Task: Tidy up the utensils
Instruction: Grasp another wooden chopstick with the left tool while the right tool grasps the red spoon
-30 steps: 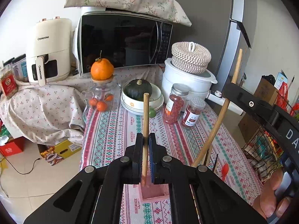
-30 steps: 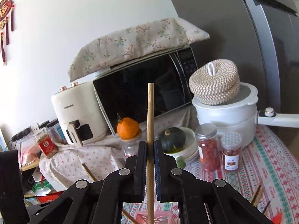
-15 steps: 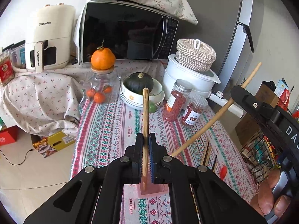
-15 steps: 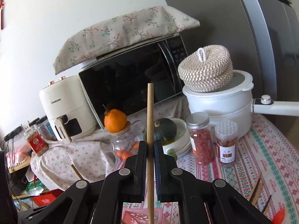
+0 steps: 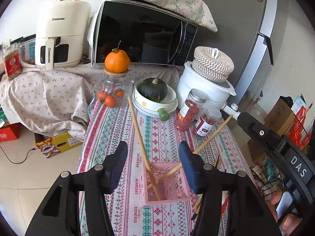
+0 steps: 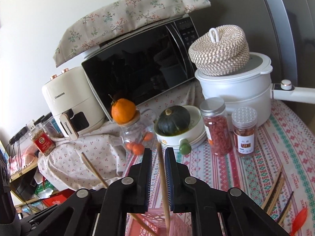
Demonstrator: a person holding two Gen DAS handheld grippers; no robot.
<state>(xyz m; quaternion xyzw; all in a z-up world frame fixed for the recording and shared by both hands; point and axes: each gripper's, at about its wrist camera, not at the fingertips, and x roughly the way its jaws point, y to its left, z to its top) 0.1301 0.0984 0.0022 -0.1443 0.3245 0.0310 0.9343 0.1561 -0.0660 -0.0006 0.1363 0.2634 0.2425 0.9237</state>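
A pink slotted basket (image 5: 167, 194) stands on the patterned tablecloth with two wooden chopsticks in it. The left chopstick (image 5: 137, 129) leans left, free between the wide-apart jaws of my left gripper (image 5: 152, 145), which is opening and touches nothing. The other chopstick (image 6: 162, 177) stands loosely between the narrowly parted, opening jaws of my right gripper (image 6: 158, 149), with its foot down in the basket (image 6: 155, 224). In the left wrist view that chopstick (image 5: 212, 135) leans right towards the right gripper's body (image 5: 275, 143).
More chopsticks (image 6: 275, 190) and a red spoon (image 6: 299, 218) lie on the cloth at the right. Behind the basket are two spice jars (image 5: 190, 110), stacked bowls with a squash (image 5: 153, 94), a glass jar topped by an orange (image 5: 116, 80), a white pot (image 5: 204, 86) and a microwave (image 5: 141, 33).
My left gripper has opened and let go of its chopstick, which now leans left in the basket. The right jaws have parted and their chopstick has slid down into the basket.
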